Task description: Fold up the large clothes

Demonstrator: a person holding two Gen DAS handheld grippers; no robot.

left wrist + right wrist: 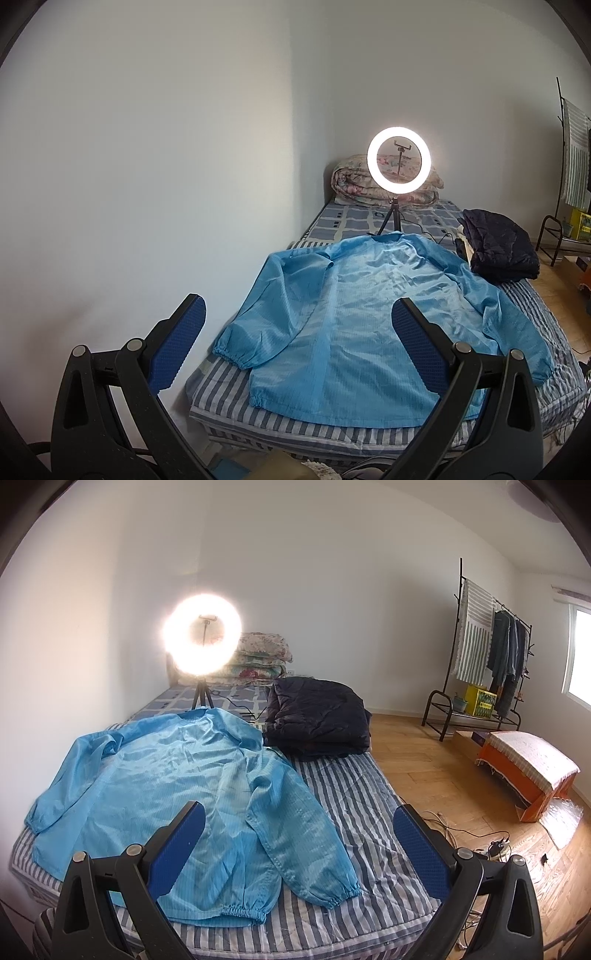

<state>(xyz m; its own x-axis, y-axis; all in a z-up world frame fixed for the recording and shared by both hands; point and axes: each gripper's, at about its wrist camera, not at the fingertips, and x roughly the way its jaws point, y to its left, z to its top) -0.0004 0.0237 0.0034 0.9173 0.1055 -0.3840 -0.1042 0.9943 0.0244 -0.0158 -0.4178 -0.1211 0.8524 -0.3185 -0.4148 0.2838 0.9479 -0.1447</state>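
Note:
A light blue jacket lies spread flat on the striped bed, back up, collar toward the far end and both sleeves out to the sides. The right wrist view shows the same jacket with its right sleeve cuff near the front edge of the bed. My left gripper hovers open above the near end of the bed, holding nothing. Above the jacket's right sleeve my right gripper is open too, its blue pads apart from the cloth.
A lit ring light on a small tripod stands behind the collar. Folded dark clothing is stacked to the jacket's right. Floral quilts lie at the head of the bed. A clothes rack, an orange stool and cables sit on the wooden floor.

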